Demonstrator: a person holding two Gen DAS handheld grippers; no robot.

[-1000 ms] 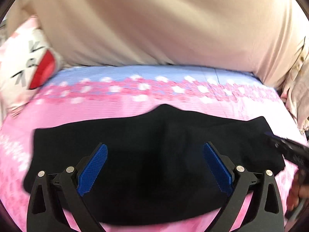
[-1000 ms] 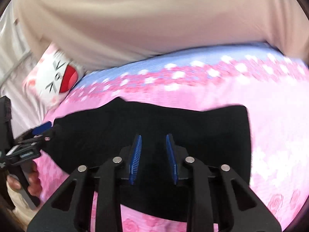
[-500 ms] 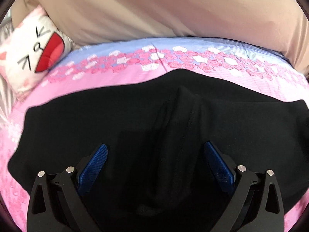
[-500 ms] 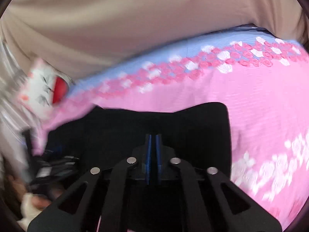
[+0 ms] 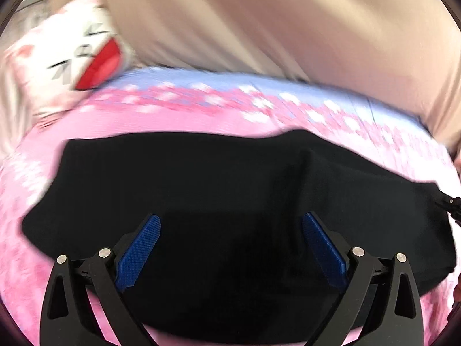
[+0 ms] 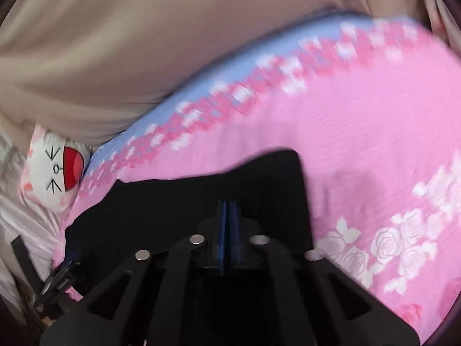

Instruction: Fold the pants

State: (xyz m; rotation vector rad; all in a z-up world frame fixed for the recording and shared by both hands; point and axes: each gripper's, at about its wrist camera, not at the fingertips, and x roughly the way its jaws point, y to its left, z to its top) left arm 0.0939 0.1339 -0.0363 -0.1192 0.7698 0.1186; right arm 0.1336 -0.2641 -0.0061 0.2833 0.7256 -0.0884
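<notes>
Left wrist view: my left hand-held gripper (image 5: 230, 245) had its blue pads spread wide, nothing between them, hovering over the black pants (image 5: 216, 190). Pants lay flat across the lower middle of the frame on the pink floral bed sheet (image 5: 178, 121). Right wrist view: my right hand-held gripper (image 6: 228, 219) had pads pressed together over the pants (image 6: 178, 201); couldn't tell if fabric was pinched. Cat-face pillow (image 6: 54, 170) sat at left, beige curtain (image 6: 115, 43) above.
</notes>
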